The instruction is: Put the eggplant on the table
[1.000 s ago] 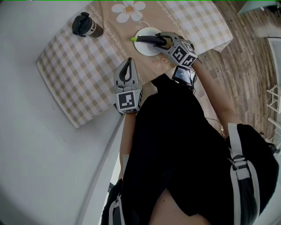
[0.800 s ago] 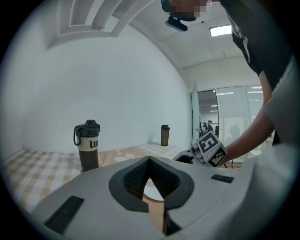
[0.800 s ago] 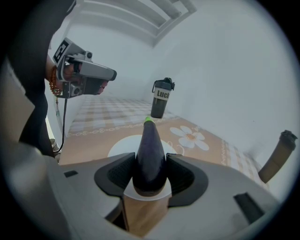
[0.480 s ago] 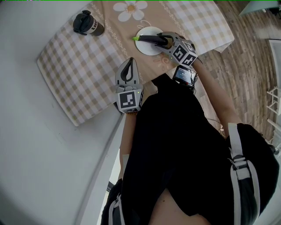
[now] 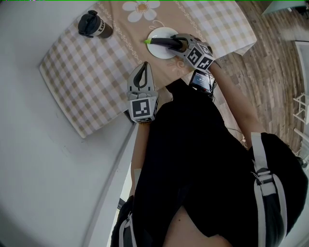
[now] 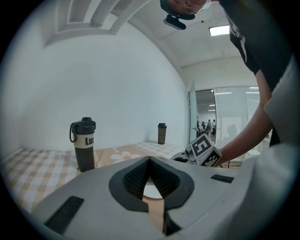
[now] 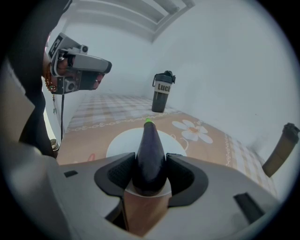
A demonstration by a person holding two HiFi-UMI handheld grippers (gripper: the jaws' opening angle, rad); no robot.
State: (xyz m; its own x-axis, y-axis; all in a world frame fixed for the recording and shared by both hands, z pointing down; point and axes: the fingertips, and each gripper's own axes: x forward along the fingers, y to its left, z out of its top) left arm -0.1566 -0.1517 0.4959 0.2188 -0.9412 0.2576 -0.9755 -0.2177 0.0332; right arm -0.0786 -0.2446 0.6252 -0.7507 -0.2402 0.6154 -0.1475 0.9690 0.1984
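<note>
A dark purple eggplant [image 7: 150, 140] with a green tip points away from me over a white plate [image 7: 119, 143]. My right gripper [image 7: 151, 160] is shut on its thick end, pads pressed on both sides. In the head view the eggplant [image 5: 161, 42] lies across the plate [image 5: 159, 33], with the right gripper [image 5: 174, 44] at its right end. Whether it touches the plate I cannot tell. The left gripper [image 5: 143, 65] hovers over the checked tablecloth [image 5: 87, 72] near the table's front edge, jaws shut with nothing between them. Its tips [image 6: 150, 161] meet in the left gripper view.
A dark bottle with a beige band [image 5: 94, 25] stands at the table's far left, also visible as the bottle [image 7: 161, 92]. A second dark bottle [image 7: 282, 146] stands at the right. A daisy print [image 5: 141, 6] lies beyond the plate. Wooden floor [image 5: 270, 72] is right of the table.
</note>
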